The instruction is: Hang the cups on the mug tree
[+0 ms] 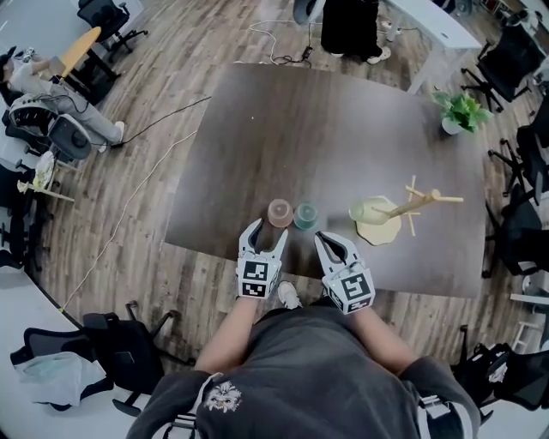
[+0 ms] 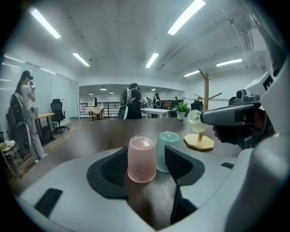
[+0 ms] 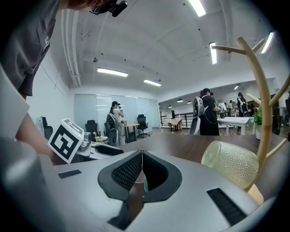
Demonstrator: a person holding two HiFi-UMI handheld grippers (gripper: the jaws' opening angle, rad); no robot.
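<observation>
A pink cup [image 1: 280, 212] [image 2: 142, 158] and a teal cup [image 1: 305, 215] [image 2: 169, 141] stand side by side near the front edge of the dark table [image 1: 326, 120]. To their right the wooden mug tree [image 1: 413, 204] [image 2: 206, 102] [image 3: 265, 104] carries a pale yellow-green cup [image 1: 369, 210] [image 2: 195, 121] [image 3: 231, 165] low on one branch. My left gripper [image 1: 263, 237] [image 2: 146, 166] is open, with the pink cup standing between its fingertips; no pad presses on it. My right gripper [image 1: 330, 243] [image 3: 142, 164] is shut with nothing in it, just left of the tree.
A potted plant [image 1: 459, 110] sits at the table's far right corner. Office chairs [image 1: 515, 60] ring the right side, and a person [image 1: 350, 26] stands beyond the far edge. The tree's round base [image 1: 379, 231] lies close to my right gripper.
</observation>
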